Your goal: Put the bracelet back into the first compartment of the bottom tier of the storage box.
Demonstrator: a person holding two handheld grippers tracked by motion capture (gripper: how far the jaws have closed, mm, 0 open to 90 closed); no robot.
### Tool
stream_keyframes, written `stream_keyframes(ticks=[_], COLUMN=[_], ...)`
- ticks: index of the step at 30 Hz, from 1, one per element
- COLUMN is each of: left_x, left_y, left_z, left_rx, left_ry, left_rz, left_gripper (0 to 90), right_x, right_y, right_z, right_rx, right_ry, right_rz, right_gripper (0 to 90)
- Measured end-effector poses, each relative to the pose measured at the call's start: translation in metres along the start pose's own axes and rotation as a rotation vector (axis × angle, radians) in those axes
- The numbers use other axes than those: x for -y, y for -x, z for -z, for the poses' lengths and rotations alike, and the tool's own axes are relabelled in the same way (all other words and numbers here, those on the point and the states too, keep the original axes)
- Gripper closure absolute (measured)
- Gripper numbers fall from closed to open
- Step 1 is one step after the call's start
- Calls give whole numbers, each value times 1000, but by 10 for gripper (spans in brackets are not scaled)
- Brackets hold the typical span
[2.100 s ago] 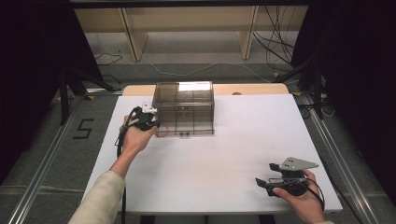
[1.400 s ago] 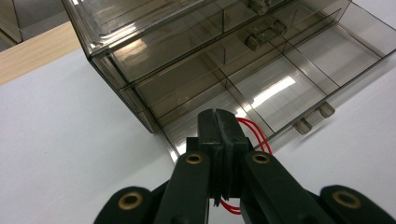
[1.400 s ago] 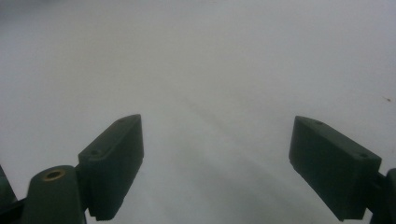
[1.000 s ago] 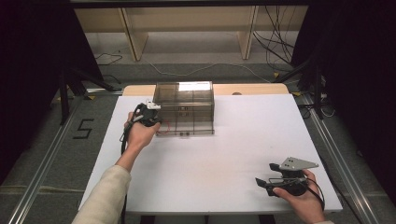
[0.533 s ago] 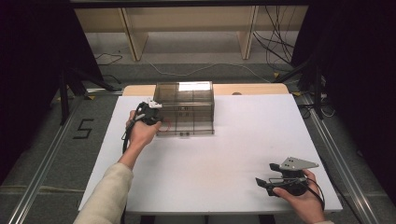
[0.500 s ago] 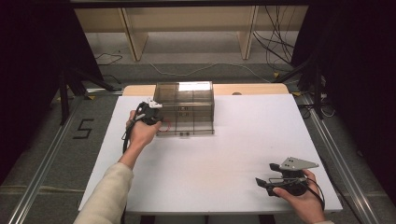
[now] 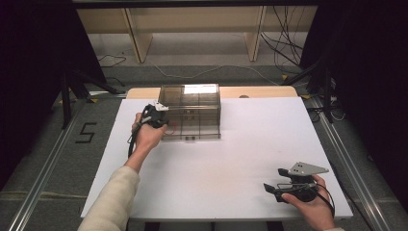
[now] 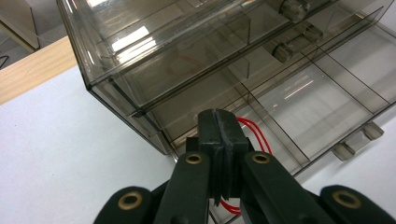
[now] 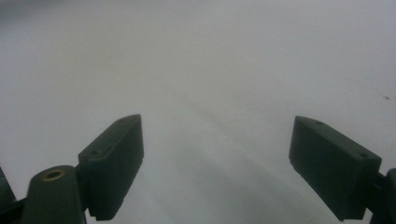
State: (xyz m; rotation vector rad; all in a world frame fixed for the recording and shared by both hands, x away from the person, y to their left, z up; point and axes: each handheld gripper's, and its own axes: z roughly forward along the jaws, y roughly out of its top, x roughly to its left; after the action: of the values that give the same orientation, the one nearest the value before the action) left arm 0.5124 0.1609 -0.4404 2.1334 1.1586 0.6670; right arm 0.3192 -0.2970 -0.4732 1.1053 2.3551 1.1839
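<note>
So your left arm came in from about 7 o'clock on the table point(image 7: 240, 159), forearm stretched out and angled up toward the clear smoky drawer box point(image 7: 190, 111) sitting at roughly 11 o'clock, near the far edge. Your left hand point(image 7: 146, 135) had the left gripper point(image 7: 156, 115) pushed right up against the box's left front corner. From the left gripper view the jaws were pressed fully together, and they had a red rubber band point(image 8: 254, 133) pinched between them; you could see thin red loops poking out at the right of the tips and again below them. The tips sat just over the near left corner of the bottom drawer.

The box itself was a see-through plastic thing with stacked drawers and dividers inside. The bottom drawer point(image 8: 299, 107) looked pulled out a bit toward you, with small pull tabs on its front. I couldn't make out anything lying in the compartments, the reflections were too strong to say. There was a faint reddish ring showing through the upper level, but I couldn't tell what it was.

Over at 5 o'clock your right hand point(image 7: 308, 204) rested near the table's near edge, well apart from the box, holding the right gripper point(image 7: 270, 188) pointing left. Its jaws were spread wide over bare white tabletop with nothing between them.
</note>
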Motion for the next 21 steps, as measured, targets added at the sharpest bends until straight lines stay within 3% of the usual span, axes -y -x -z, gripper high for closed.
stream_keyframes(ticks=[21], left_x=[2], left_y=[6], left_z=[-16], left_rx=[-12], left_ry=[-24], left_rz=[-56], left_gripper=[896], right_x=[0], right_y=[0], right_z=[1], right_rx=[3], right_ry=[-3], right_rz=[2], right_gripper=[184])
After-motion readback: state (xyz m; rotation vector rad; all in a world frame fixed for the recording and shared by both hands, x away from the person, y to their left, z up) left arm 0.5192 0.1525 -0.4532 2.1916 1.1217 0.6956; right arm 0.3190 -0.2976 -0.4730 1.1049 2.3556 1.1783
